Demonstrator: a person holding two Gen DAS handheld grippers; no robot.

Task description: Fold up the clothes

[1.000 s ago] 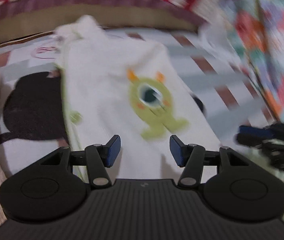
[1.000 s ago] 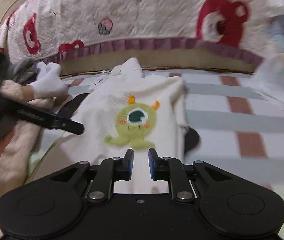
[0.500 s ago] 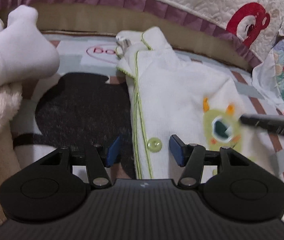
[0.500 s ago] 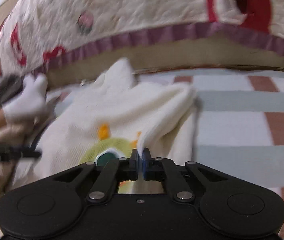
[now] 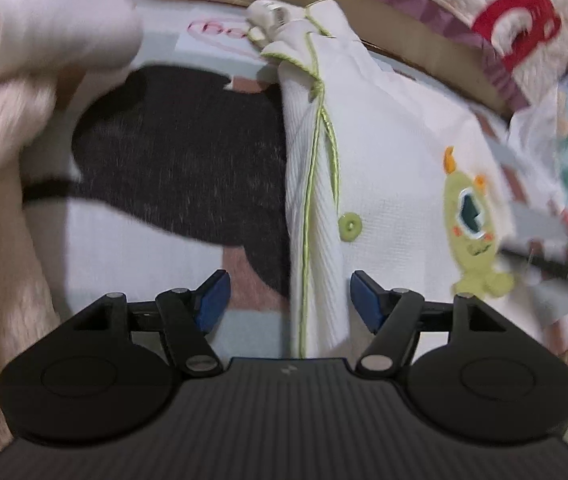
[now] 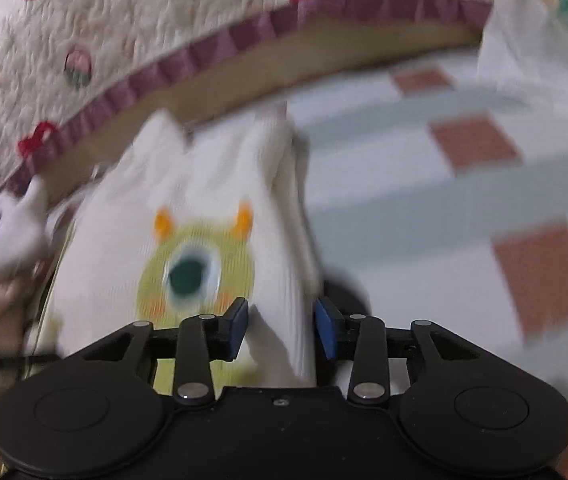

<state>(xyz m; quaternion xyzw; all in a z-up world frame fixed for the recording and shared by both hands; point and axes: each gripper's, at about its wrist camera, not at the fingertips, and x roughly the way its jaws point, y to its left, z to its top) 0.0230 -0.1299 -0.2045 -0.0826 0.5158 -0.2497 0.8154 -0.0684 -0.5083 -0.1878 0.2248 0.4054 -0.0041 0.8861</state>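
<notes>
your left gripper (image 5: 287,300) is opening over the green-trimmed edge of the white top (image 5: 396,152), pads clear of it. your right gripper (image 6: 281,328) is opening too, with the top's (image 6: 188,184) folded side between its pads. the top lies on the checked sheet (image 6: 464,184).

checked mat (image 6: 424,216) free on right; quilt (image 6: 164,20) blocks behind, sock (image 5: 56,20) left.

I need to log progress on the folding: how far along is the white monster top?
Done: the white top lies narrowed, sides folded in. In hand: left gripper and right gripper straddle its folded edges, jaws opening, not pressing. Left: seemingly the crosswise fold; the black garment beneath looks untouched.
</notes>
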